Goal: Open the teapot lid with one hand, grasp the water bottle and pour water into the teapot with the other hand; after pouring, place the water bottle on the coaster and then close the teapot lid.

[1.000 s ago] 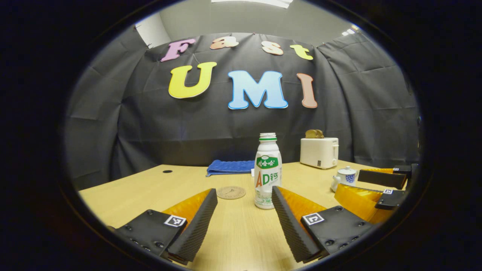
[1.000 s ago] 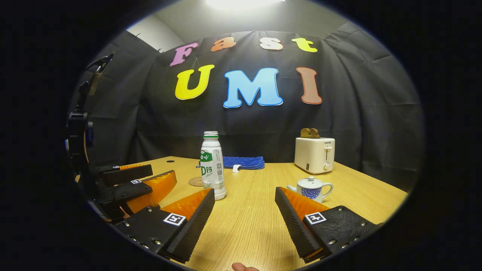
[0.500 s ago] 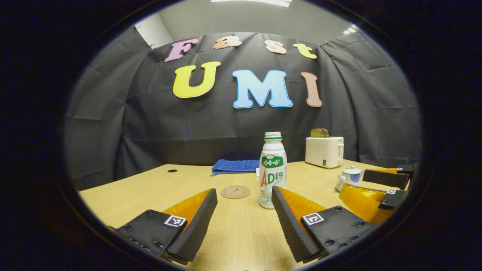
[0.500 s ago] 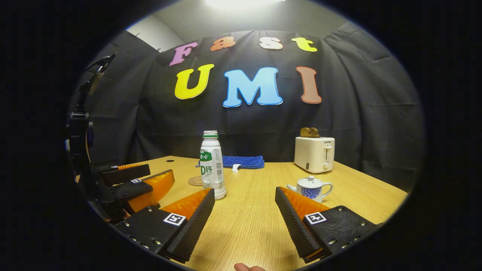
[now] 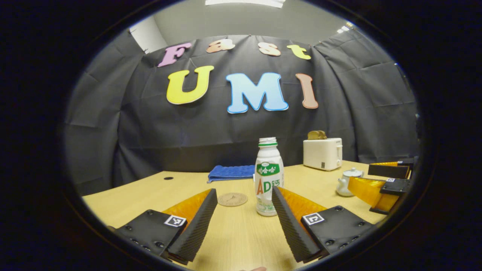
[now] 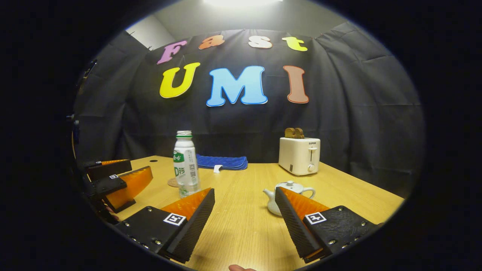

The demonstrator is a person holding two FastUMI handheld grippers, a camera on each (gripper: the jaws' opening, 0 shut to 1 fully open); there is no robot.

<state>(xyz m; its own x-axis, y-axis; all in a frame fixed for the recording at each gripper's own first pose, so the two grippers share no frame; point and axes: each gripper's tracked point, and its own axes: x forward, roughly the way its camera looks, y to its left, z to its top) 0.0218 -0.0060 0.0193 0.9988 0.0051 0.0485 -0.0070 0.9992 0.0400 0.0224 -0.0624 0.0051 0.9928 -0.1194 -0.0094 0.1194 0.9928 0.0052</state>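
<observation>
A white water bottle [image 5: 268, 177] with a green label and no cap stands upright on the wooden table [image 5: 150, 192]. It sits just ahead of my open left gripper [image 5: 244, 195], close to its right finger. A round cork coaster [image 5: 232, 199] lies left of the bottle. The small white teapot [image 6: 288, 194] with its lid on sits just beyond my open right gripper [image 6: 244, 195], partly behind its right finger. In the right gripper view the bottle [image 6: 185, 164] stands at the left. The teapot [image 5: 348, 180] also shows at the far right in the left gripper view.
A white toaster [image 6: 299, 155] holding bread slices stands at the back right. A folded blue cloth [image 6: 221, 162] lies against the back wall. Each view catches the other gripper at its edge: left gripper [image 6: 113, 178], right gripper [image 5: 384, 180].
The right gripper has swung toward the teapot, which now sits nearer its fingers. The left gripper has drawn slightly closer to the bottle. Both stay open.
</observation>
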